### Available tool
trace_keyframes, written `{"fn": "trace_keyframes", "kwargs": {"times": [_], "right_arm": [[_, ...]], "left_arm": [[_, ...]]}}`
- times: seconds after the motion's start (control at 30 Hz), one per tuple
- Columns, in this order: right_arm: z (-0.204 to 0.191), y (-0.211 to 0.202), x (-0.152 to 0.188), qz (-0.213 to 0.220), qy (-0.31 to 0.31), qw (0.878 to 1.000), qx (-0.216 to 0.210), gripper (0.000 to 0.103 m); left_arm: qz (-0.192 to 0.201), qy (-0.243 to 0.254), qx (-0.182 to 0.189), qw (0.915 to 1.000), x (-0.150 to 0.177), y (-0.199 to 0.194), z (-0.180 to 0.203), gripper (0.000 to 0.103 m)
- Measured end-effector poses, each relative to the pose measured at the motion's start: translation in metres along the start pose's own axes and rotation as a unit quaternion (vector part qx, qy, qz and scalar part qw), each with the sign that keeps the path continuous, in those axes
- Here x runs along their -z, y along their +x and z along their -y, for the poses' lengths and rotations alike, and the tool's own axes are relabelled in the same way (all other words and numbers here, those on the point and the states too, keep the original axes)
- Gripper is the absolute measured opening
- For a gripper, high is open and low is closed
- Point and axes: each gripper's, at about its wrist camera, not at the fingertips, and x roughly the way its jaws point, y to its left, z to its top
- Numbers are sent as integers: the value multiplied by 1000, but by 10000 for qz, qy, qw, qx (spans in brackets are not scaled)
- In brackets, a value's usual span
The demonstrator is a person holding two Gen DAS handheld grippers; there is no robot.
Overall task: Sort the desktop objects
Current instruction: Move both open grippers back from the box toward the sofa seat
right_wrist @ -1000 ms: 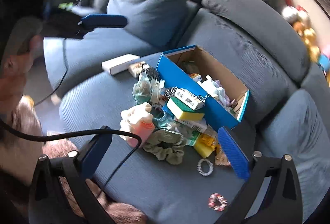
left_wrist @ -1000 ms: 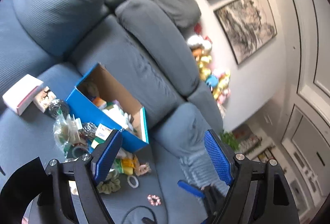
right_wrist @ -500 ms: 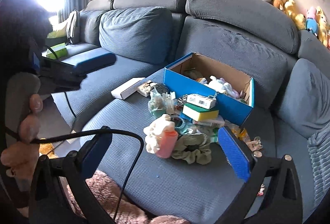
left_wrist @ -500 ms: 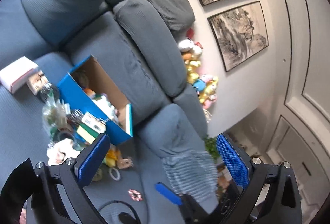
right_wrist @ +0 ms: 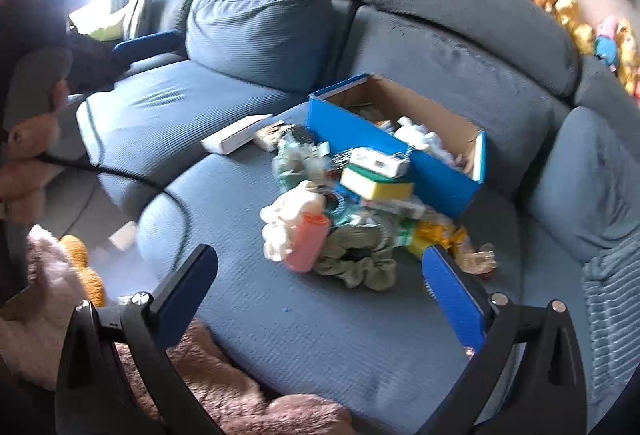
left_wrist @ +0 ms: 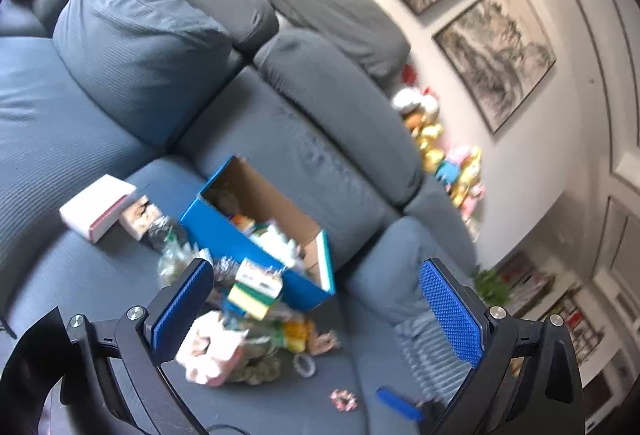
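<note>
Grey sofa [right_wrist: 360,335], clutter pile [right_wrist: 344,219] beside blue box [right_wrist: 400,151].
Both claws, left gripper [left_wrist: 316,311] and right gripper [right_wrist: 320,291], are spread, empty (approach step, I think); next, choose one item.

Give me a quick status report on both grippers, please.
Left gripper open, empty. Right gripper open, empty. Clutter pile beside blue box, untouched.

A jumbled pile of small objects [right_wrist: 344,211] is lying on the sofa seat, spilling against an open blue cardboard box [right_wrist: 392,151] already holding several items
</note>
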Motion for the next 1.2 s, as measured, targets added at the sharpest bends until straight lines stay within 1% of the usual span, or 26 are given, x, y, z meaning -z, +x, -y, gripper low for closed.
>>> {"fn": "trace_keyframes", "kwargs": {"times": [0.07, 0.23, 0.33, 0.4, 0.5, 0.6, 0.7, 0.73, 0.8, 0.87, 0.93, 1.0, 1.07, 1.17, 1.2], "right_arm": [[4, -2, -1, 147, 77, 9998, 125, 103], [14, -17, -4, 753, 330, 9953, 507, 103], [19, -33, 0, 1355, 361, 9865, 845, 103], [23, -46, 4, 1769, 442, 9790, 908, 103], [33, -65, 10, 2242, 676, 9695, 726, 103], [43, -84, 21, 2729, 931, 9560, 541, 103], [54, -102, 36, 3307, 1198, 9356, 305, 103], [56, -105, 39, 3414, 1258, 9312, 233, 103], [65, -112, 48, 3670, 1494, 9181, -64, 103], [71, -113, 53, 3771, 1681, 9102, -312, 103], [75, -112, 57, 3823, 1847, 9045, -415, 103], [76, -110, 59, 3831, 1912, 9027, -418, 103], [75, -108, 60, 3839, 1935, 9017, -472, 103], [74, -105, 61, 3873, 1970, 8986, -608, 103], [74, -104, 62, 3865, 1997, 8982, -628, 103]], "left_arm": [[-208, 126, 75, 9997, 6, 3, 6, 102], [-449, 188, 584, 9971, 13, 0, 18, 102], [-544, 179, 776, 9953, 12, -4, 22, 102], [-497, 180, 809, 9953, 10, -10, 24, 102], [-251, 268, 592, 9976, 6, -22, 28, 102], [-18, 347, 390, 9986, 3, -32, 27, 102], [50, 285, 299, 9991, 2, -32, 21, 102], [57, 238, 261, 9994, 2, -31, 18, 102], [71, 159, 251, 9995, 4, -28, 15, 102], [21, 88, 253, 9996, 9, -22, 14, 102], [-54, 6, 393, 9992, 15, -15, 15, 102], [-176, -79, 567, 9982, 25, -5, 19, 102], [-179, -112, 664, 9976, 32, 1, 24, 102], [-112, -165, 905, 9957, 45, 12, 34, 102], [-152, -211, 1061, 9940, 50, 17, 37, 102]]}}
